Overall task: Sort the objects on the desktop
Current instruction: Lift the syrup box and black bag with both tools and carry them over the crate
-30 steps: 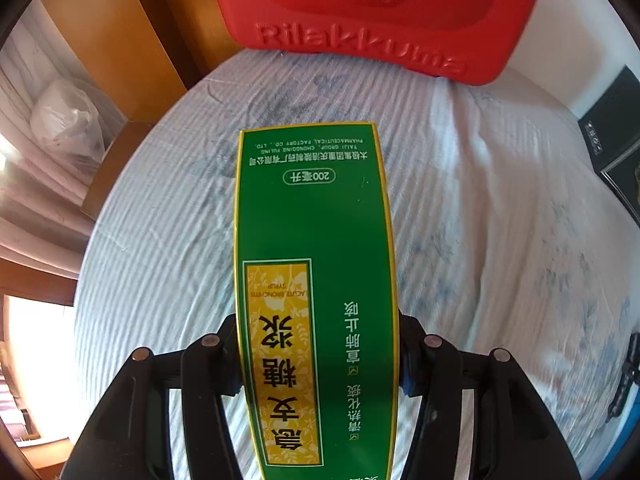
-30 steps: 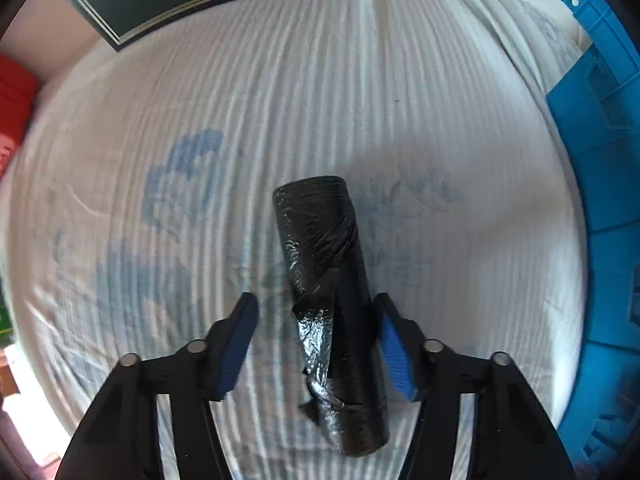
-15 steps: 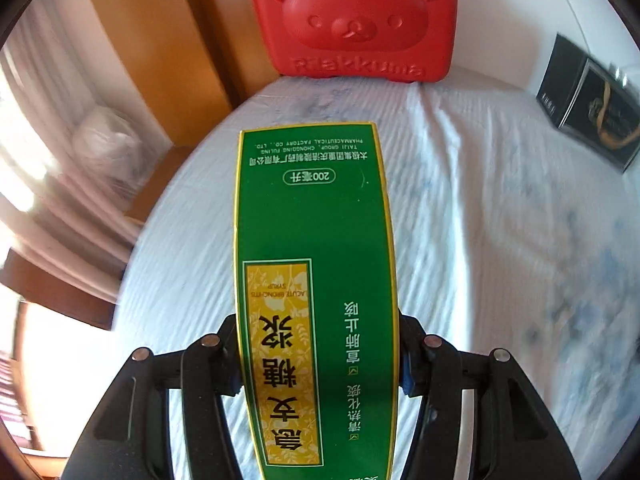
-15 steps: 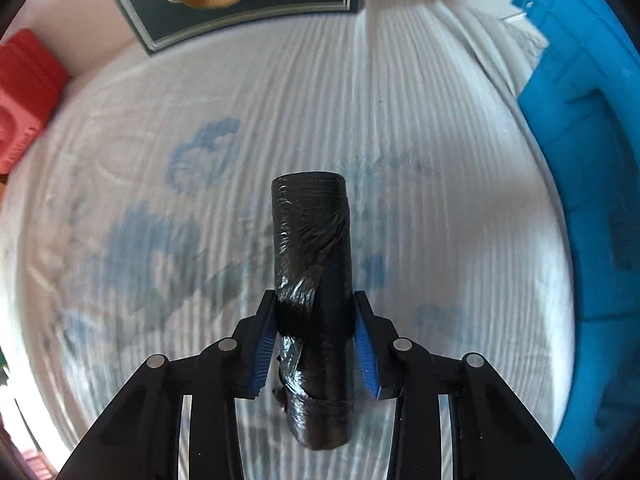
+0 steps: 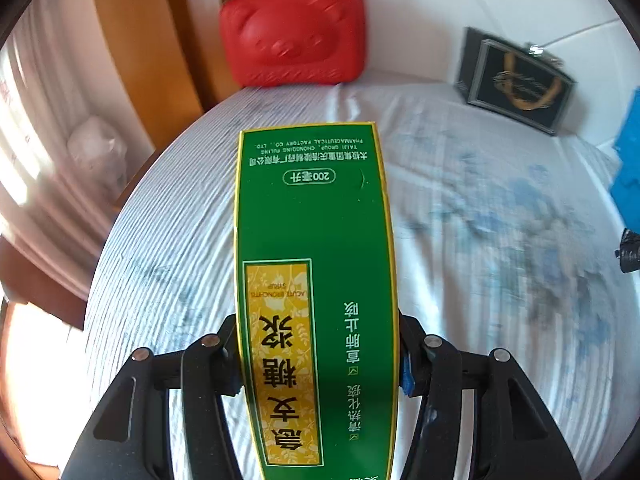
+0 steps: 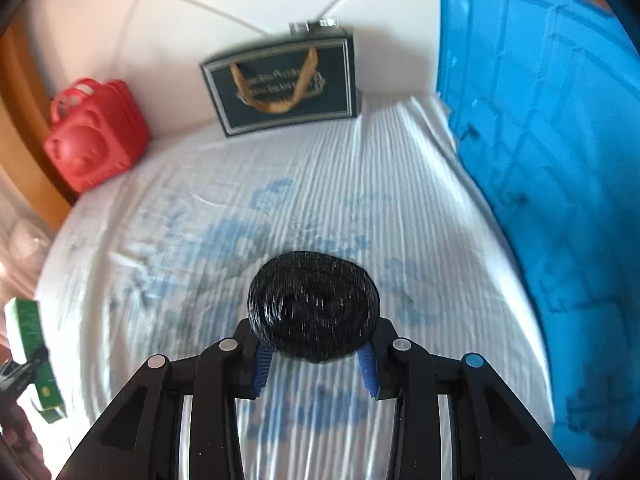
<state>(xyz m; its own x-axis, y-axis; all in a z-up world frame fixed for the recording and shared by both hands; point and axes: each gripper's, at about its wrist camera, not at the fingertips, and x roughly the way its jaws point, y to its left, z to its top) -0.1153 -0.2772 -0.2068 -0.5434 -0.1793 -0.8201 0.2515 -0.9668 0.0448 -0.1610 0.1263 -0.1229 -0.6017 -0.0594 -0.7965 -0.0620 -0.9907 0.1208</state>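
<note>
A white cloth with faded blue print covered the table; along its right side stood a big blue crate, ribbed on its wall; at the back, against the pale wall, a red case moulded with a bear's face stood upright with its handle up, and to its right leaned a dark box with a silver border and gold lettering too blurred to read.

The left gripper was clamped on a tall green box edged in yellow, pads pressed on its two long sides, the box held clear above the cloth and pointing away from the camera; its writing ran upside down: "200" in an oval with Chinese characters, "TAIJI GROUP, CHONGQING FULING PHARMACEUTICAL FACTORY CO., LTD.", and on a yellow panel large black Chinese characters under "ACUTE BRONCHITIS SYRUP".

The right gripper had its jaws narrow, having just closed on a roll of black plastic bags; the blue pads squeezed the roll's sides, and it was lifted off the cloth, its coiled end facing the camera; no label showed on it.
</note>
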